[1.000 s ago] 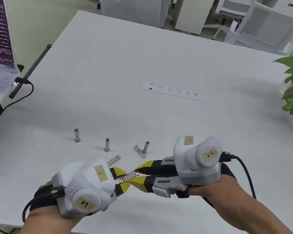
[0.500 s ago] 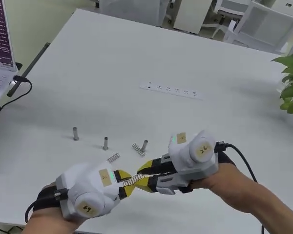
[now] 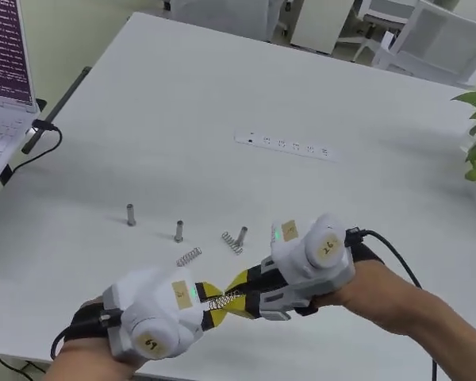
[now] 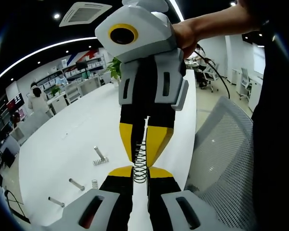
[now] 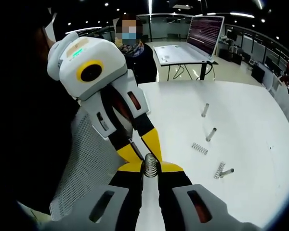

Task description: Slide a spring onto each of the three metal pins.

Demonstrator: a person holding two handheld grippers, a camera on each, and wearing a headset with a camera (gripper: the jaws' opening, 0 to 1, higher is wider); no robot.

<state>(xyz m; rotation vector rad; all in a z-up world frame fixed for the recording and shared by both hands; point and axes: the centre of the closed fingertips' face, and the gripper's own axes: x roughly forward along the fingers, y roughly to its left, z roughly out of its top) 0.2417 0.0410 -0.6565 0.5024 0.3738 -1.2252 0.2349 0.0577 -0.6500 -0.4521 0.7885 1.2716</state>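
While all three pins stand bare, my left gripper and right gripper both clamp one spring, nearer me than the pins; two loose springs lie right by those pins. Zero of three done, I reckon.

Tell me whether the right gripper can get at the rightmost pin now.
Probably yes: nothing stands between right gripper and rightmost pin, though it and left gripper both grip one spring.
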